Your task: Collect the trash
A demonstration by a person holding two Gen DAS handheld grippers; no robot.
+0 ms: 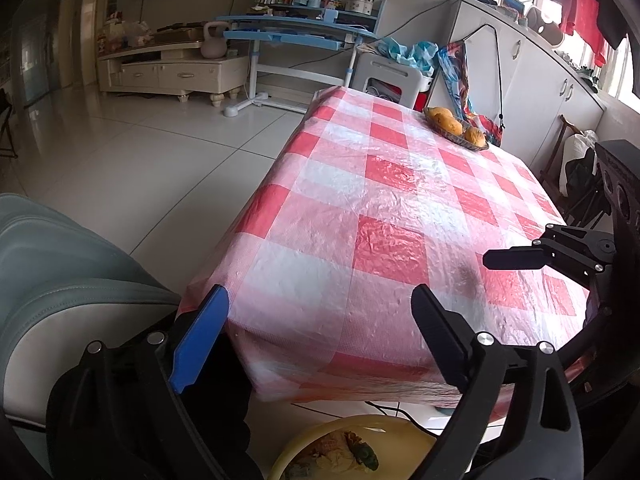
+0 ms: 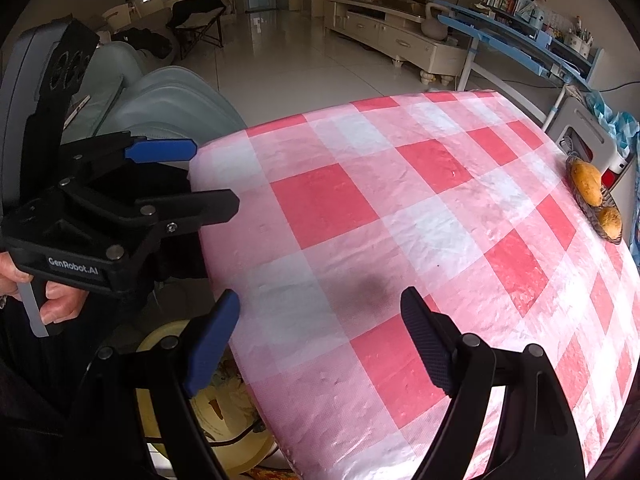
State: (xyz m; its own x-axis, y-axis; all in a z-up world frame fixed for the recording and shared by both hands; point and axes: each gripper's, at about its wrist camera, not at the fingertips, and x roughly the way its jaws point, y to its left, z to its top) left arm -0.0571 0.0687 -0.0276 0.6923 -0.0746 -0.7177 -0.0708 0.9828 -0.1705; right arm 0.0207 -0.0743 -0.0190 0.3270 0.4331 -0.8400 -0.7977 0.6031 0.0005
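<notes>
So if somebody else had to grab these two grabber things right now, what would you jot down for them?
Left gripper: open, nothing between its fingers, held off the table's near corner.
Right gripper: open and empty, over the near edge of the checked tablecloth.
Trash: crumpled scraps already lie in the yellow bin on the floor below the table edge.
Table: no loose trash shows on the cloth; only a dish of fruit sits at the far side, plus a dark smudge near the right gripper.
Left to do: check the parts of the table outside both views; otherwise collecting looks finished.
</notes>
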